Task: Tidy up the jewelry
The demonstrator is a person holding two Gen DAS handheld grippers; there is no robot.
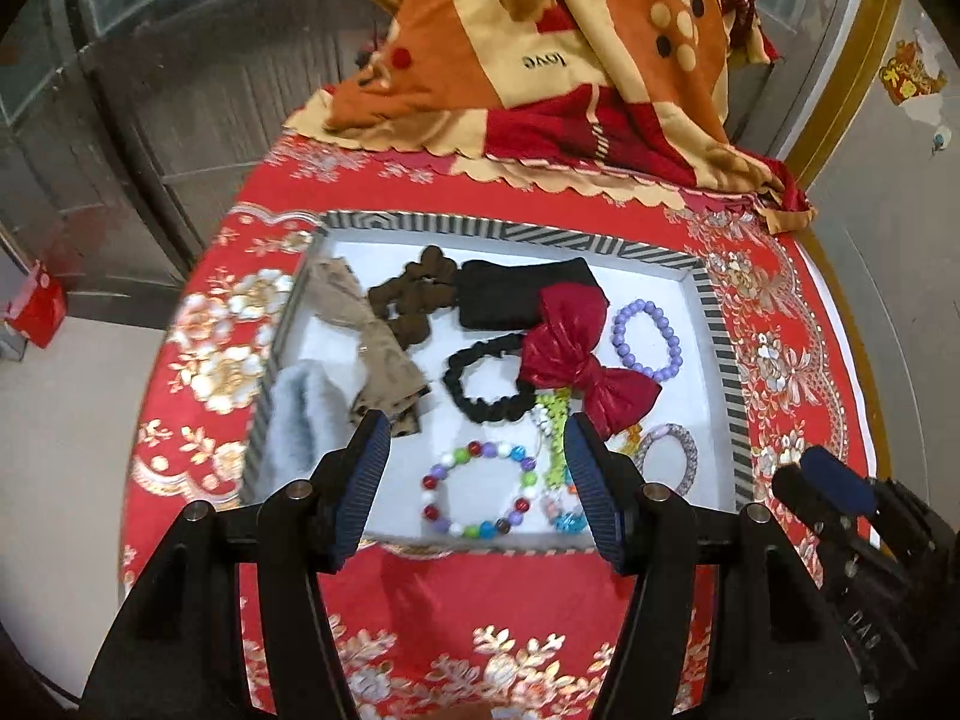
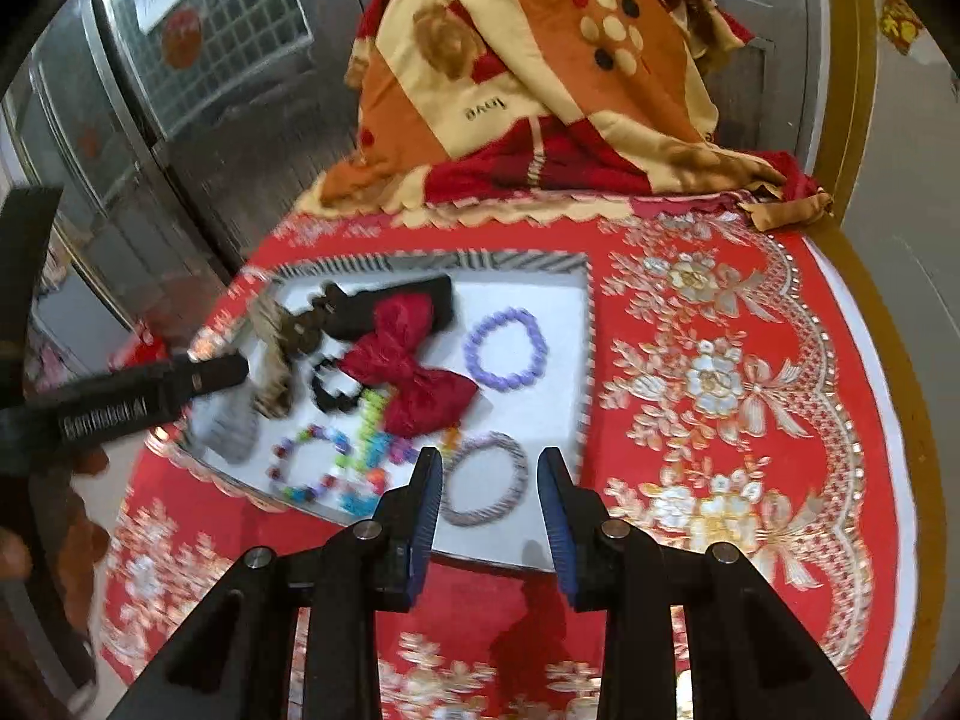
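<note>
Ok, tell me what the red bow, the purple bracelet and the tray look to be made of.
Red bow: glossy crinkled fabric, satin or foil-like; it creases and catches light.
Purple bracelet: round matte lilac beads, probably plastic or stone; can't tell which.
Tray: likely cardboard, with a striped printed rim and flat white floor.

- A round table (image 2: 750, 312) stands under a red cloth (image 1: 480, 612) with gold and silver flowers.
- A folded blanket (image 1: 540, 60) in orange, cream and dark red lies heaped at the table's far edge.
- Behind it runs a grey metal door (image 1: 198, 90) with a gridded glass pane (image 2: 240, 18).
- The floor (image 1: 66, 420) is pale and smooth.
- A small red box (image 1: 36, 312) sits on the floor to the left.
- On the right, a pale wall (image 1: 900, 210) carries a red and gold decoration (image 1: 909, 72) beside a yellow-brown frame (image 1: 852, 102).
</note>
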